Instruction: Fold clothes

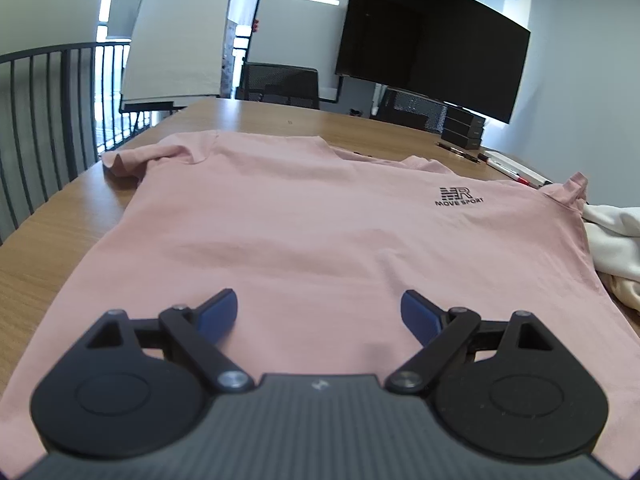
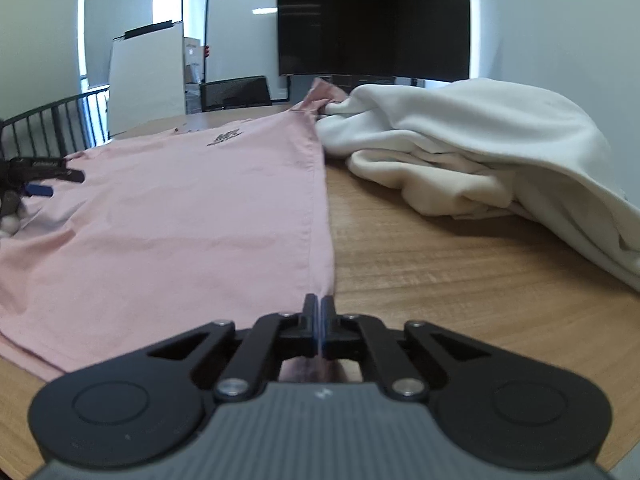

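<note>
A pink T-shirt (image 1: 304, 220) with a black "MOVE SPORT" logo lies flat, front up, on the wooden table (image 1: 48, 256). My left gripper (image 1: 319, 312) hovers open over the shirt's lower middle, blue pads wide apart, nothing between them. In the right wrist view the same pink T-shirt (image 2: 180, 216) spreads to the left. My right gripper (image 2: 319, 316) is shut on the shirt's bottom right corner at the side seam. The left gripper (image 2: 44, 184) shows at the far left edge of that view.
A heap of white and cream clothes (image 2: 480, 152) lies on the table right of the shirt. Markers and pens (image 1: 512, 168) and dark boxes (image 1: 464, 128) sit at the far right. Beyond the table stand chairs, two whiteboards (image 1: 176, 44), a large dark screen (image 1: 432, 44) and a railing (image 1: 48, 120).
</note>
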`<state>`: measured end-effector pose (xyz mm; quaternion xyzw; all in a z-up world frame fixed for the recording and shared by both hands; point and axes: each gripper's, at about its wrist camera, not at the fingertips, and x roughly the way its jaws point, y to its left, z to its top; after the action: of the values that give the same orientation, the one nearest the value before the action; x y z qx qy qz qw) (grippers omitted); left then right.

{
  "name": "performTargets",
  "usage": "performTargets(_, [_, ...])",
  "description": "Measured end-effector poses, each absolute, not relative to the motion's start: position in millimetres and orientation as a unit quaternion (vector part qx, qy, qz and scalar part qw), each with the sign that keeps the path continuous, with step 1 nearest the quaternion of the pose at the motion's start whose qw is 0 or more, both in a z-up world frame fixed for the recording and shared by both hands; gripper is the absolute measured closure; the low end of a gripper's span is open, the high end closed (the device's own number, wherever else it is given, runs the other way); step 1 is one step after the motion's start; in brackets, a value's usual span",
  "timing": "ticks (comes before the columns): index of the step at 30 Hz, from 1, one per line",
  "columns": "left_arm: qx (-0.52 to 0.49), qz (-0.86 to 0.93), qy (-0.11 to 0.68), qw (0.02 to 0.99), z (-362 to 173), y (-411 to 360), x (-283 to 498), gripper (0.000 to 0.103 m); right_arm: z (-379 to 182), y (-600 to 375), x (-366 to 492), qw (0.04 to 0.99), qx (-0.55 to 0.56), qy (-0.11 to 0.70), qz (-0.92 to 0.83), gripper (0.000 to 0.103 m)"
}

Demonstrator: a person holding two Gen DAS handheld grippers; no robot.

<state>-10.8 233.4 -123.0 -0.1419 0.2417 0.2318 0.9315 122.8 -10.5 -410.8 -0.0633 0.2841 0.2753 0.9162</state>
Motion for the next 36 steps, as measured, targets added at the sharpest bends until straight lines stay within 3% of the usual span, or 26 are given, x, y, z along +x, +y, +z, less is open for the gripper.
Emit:
performTargets(11, [-0.110,0.179,0.254,0.944,-115.6,233.2,-26.2,0.014,-408.9,-18.3,140.3,0.913,-0.031,0.300,0.276,0.102])
performTargets(16, [-0.071,0.145,0.255,0.953,-100.4,222.3,-45.3,0.014,-394.7,-11.7,127.2,0.913,-0.057,0.263,0.307,0.098])
performTargets(21, [-0.014,0.099,0.257,0.961,-88.7,208.8,-81.7,0.015,-382.7,-7.4,120.4,0.908,-0.054,0.236,0.341,0.081])
performTargets(29, [0.129,0.039,0.287,0.949,-96.2,155.6,-158.0,0.016,-393.6,-2.6,126.7,0.896,-0.039,0.255,0.361,0.081])
performTargets(31, [0.163,0.046,0.293,0.941,-101.2,144.2,-167.1,0.020,-396.5,-1.7,127.9,0.894,-0.037,0.260,0.364,0.081])
performTargets(36, [0.155,0.029,0.298,0.942,-111.2,145.5,-172.2,0.025,-399.2,-4.0,129.0,0.893,-0.037,0.263,0.362,0.080])
